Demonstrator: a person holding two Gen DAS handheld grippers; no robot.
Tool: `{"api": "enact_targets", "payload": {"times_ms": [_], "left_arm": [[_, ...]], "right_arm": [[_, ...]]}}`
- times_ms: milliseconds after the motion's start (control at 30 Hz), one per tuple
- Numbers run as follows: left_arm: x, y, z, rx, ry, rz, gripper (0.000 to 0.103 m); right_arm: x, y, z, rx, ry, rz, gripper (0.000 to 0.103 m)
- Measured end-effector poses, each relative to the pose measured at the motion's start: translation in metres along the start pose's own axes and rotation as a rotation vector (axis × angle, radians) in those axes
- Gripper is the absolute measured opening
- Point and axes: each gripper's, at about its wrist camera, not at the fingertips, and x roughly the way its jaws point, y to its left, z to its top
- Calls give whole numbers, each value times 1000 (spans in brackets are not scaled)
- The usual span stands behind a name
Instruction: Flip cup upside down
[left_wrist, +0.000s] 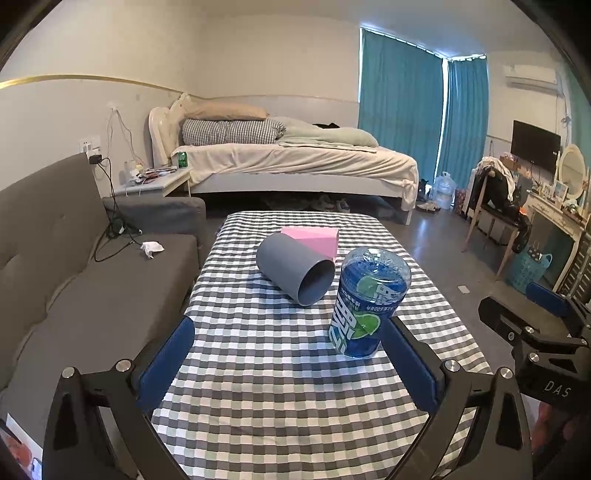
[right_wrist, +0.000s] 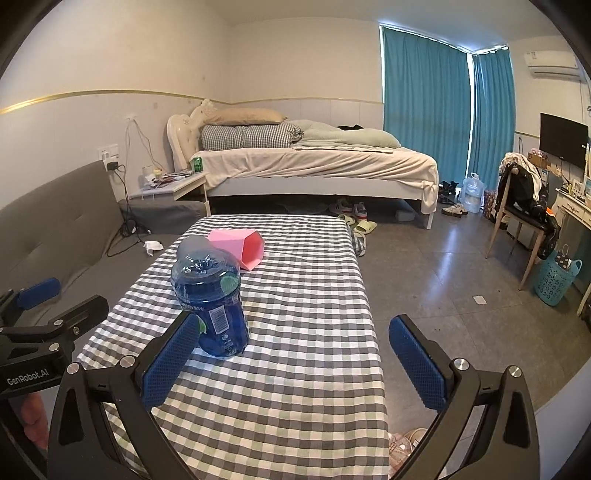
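Checked table (left_wrist: 280, 369), grey cup (left_wrist: 295, 273) on its side, well beyond both grippers' wide-spread, empty fingers (left_wrist: 170, 362).

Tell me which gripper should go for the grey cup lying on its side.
Left. The left gripper faces the grey cup unobstructed; from the right gripper, the blue bottle hides it.

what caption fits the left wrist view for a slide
Open left hand-held gripper faces a grey cup lying on its side on the checked tablecloth, beside a blue bottle.
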Motion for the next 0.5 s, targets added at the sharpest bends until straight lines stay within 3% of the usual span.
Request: {"api": "enact_targets", "payload": {"times_ms": [500], "left_arm": [[-1, 0, 1, 3, 6, 18, 103]], "right_arm": [[2, -1, -1, 2, 13, -11, 103]]}}
